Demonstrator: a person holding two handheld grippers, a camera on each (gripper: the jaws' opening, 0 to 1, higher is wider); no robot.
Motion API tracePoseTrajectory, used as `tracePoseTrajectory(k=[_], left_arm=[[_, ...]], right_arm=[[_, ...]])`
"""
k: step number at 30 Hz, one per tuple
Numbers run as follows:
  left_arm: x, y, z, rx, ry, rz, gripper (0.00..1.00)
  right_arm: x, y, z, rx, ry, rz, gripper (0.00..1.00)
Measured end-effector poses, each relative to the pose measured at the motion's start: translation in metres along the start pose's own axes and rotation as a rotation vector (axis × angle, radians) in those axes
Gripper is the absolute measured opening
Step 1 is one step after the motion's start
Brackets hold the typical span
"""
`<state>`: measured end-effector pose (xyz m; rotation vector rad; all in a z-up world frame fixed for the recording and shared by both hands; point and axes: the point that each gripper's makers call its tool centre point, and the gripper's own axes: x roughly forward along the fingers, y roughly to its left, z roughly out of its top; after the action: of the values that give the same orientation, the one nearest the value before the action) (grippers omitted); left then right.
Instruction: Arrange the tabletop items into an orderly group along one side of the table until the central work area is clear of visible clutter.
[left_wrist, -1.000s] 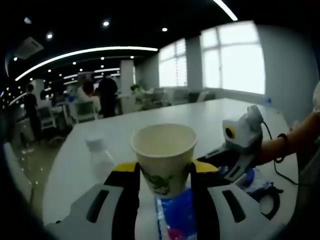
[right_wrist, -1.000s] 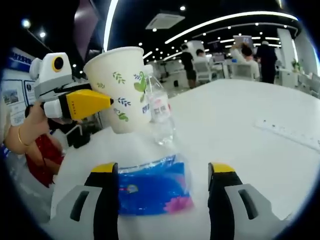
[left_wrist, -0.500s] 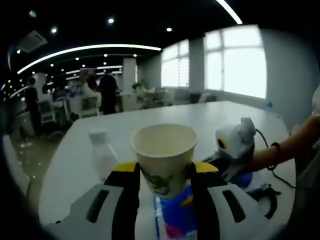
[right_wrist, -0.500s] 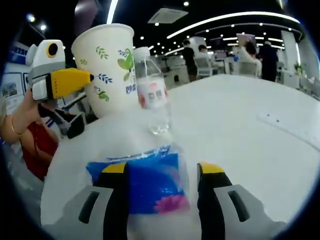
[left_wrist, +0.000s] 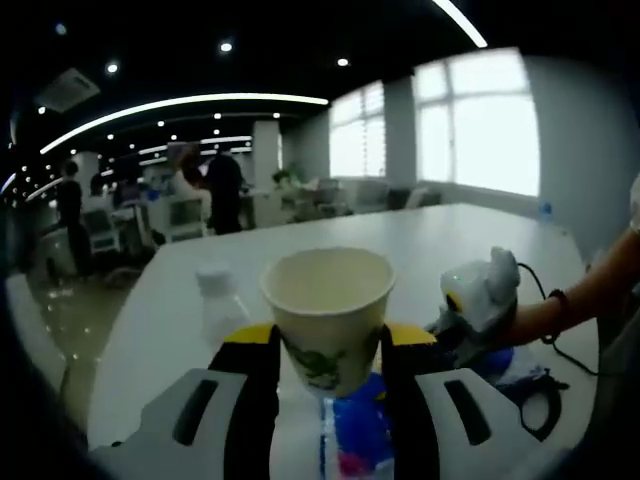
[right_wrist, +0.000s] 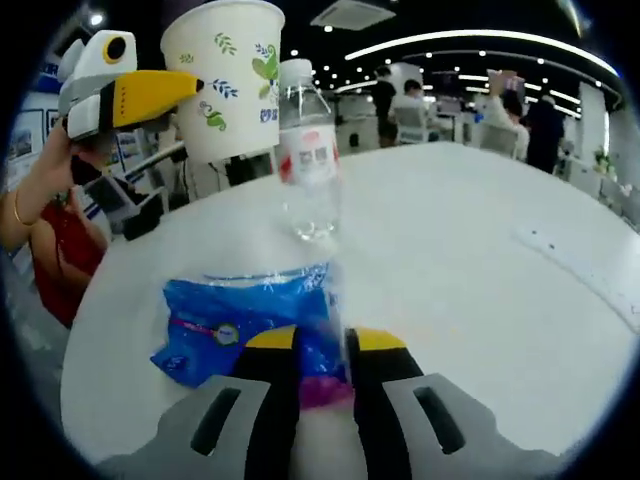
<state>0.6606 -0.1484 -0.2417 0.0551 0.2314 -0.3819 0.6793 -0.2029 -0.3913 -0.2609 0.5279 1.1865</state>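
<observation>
**Both claws loaded over white tabletop**

Tabletop (right_wrist: 480, 290) is carrying a blue pkt (right_wrist: 245, 320) w/ a clear bottle (right_wrist: 308, 160) standing just beyond. Left claw (left_wrist: 328, 345) is clamping a paper cup (left_wrist: 328, 310), held above the tabletop. Right claw (right_wrist: 320, 345) is pinching the pkt's near edge, jaws nearly closed.

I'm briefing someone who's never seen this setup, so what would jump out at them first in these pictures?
Most striking is the paper cup, printed with green leaves and held off the white table between the left gripper's jaws. Next, the blue plastic packet on the table, pinched by the right gripper, with a clear water bottle standing just beyond.
</observation>
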Motion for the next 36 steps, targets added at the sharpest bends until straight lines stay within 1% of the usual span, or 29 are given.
tracePoseTrajectory(k=[3, 4, 7, 9, 13, 17, 18, 19, 22, 24, 27, 29, 36], left_arm=[[0.0, 0.001, 0.003, -0.003, -0.008, 0.002, 0.37], [-0.001, 0.001, 0.003, 0.001, -0.008, 0.004, 0.37], [-0.001, 0.003, 0.004, 0.004, -0.01, 0.015, 0.37], [-0.002, 0.003, 0.005, 0.01, -0.01, 0.018, 0.37], [-0.002, 0.004, 0.008, 0.011, -0.017, 0.02, 0.37], [-0.002, 0.004, 0.011, 0.015, -0.021, 0.024, 0.37], [-0.002, 0.004, 0.012, 0.017, -0.023, 0.023, 0.37], [-0.001, 0.004, 0.013, 0.017, -0.025, 0.023, 0.37], [-0.001, 0.003, 0.014, 0.018, -0.028, 0.023, 0.37], [0.0, 0.002, 0.014, 0.022, -0.027, 0.023, 0.37], [0.001, 0.001, 0.015, 0.022, -0.027, 0.021, 0.37], [0.001, 0.001, 0.016, 0.024, -0.028, 0.022, 0.37], [0.005, -0.001, 0.017, 0.024, -0.027, 0.024, 0.37]], right_arm=[[0.001, 0.0, -0.001, -0.007, 0.006, -0.007, 0.15], [0.001, 0.0, -0.001, -0.027, 0.008, -0.013, 0.14], [0.0, 0.0, -0.001, 0.0, 0.01, -0.015, 0.07], [0.0, -0.001, -0.001, -0.006, 0.006, -0.021, 0.04], [0.0, 0.0, 0.0, -0.041, 0.013, -0.021, 0.02], [-0.002, 0.0, 0.002, -0.023, 0.002, -0.011, 0.01], [-0.003, 0.002, 0.004, -0.009, -0.005, -0.002, 0.01], [-0.004, 0.007, 0.008, 0.006, -0.032, 0.028, 0.01], [-0.012, 0.007, 0.012, -0.006, -0.041, 0.025, 0.01], [-0.019, 0.006, 0.018, 0.01, -0.059, 0.019, 0.01], [-0.028, 0.003, 0.023, 0.023, -0.078, 0.012, 0.01], [-0.038, -0.001, 0.025, 0.037, -0.095, -0.001, 0.01], [-0.068, -0.011, 0.024, 0.046, -0.11, -0.034, 0.01]])
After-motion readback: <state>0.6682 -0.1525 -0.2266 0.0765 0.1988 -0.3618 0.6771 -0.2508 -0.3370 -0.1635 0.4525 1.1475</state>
